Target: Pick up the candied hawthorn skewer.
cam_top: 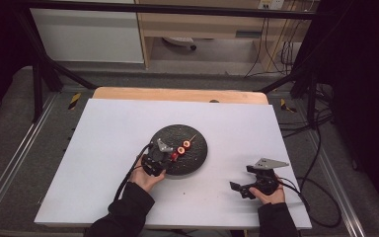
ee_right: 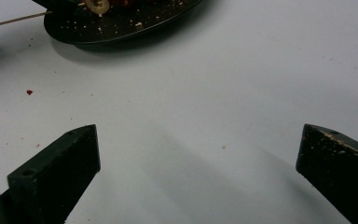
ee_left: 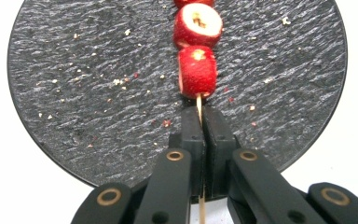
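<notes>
white sheeting covers the table point(cam_top: 103, 163) beneath a black frame, with grey floor around it and a pale wooden shelf unit behind. near the middle of the sheet sits a round slate plate point(cam_top: 197, 153), dark and rough-grained, dusted with pale crumbs. across the plate lies a thin wooden skewer point(ee_left: 199, 105) threaded with red fruit slices point(ee_left: 196, 70), their cut faces pale at the core.

at the plate's near-left edge, the person's left hand brings in the left gripper point(ee_left: 200, 116). its two black jaws are pressed together on the bare end of the skewer, the stick pinched between the pads just below the lowest fruit slice, and its tail runs on down between the jaw arms. from above, the fruit slices point(cam_top: 181, 149) lie in a slanted row from the gripper toward the plate's middle, and the skewer's far tip points past them toward the plate's far side.

well to the right of the plate, toward the near edge of the sheet, the right hand holds the right gripper point(cam_top: 249, 183) low over the bare surface. its jaws stand wide apart with nothing between them but white sheet; the plate's rim point(ee_right: 121, 37) and the skewer's tip point(ee_right: 21, 18) show far beyond them.
</notes>
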Demonstrator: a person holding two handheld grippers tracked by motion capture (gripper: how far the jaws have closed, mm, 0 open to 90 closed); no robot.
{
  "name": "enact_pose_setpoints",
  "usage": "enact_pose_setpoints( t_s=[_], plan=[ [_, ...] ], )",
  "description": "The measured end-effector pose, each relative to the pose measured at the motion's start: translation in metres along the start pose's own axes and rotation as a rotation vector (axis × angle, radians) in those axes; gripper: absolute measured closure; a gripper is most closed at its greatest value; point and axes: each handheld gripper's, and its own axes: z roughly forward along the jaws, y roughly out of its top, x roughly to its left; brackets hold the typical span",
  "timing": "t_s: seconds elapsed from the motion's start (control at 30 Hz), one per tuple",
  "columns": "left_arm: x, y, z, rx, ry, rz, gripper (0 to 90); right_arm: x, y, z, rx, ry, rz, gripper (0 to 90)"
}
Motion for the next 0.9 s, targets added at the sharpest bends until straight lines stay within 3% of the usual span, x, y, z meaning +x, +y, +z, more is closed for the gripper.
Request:
enact_pose_setpoints(
  t_s=[0.2,0.47,0.9],
  plan=[
    [0.004,-0.004,-0.003,-0.027,-0.011,-0.006,88.0,0.0,0.0,0.0,-0.001,0.0,-0.003,0.6],
    [0.011,-0.011,-0.017,-0.108,-0.039,-0.02,88.2,0.0,0.0,0.0,-0.002,-0.001,-0.006,0.6],
    [0.025,-0.041,-0.044,-0.237,-0.096,-0.05,88.2,0.001,0.0,0.001,-0.007,-0.005,0.002,0.6]
  ],
)
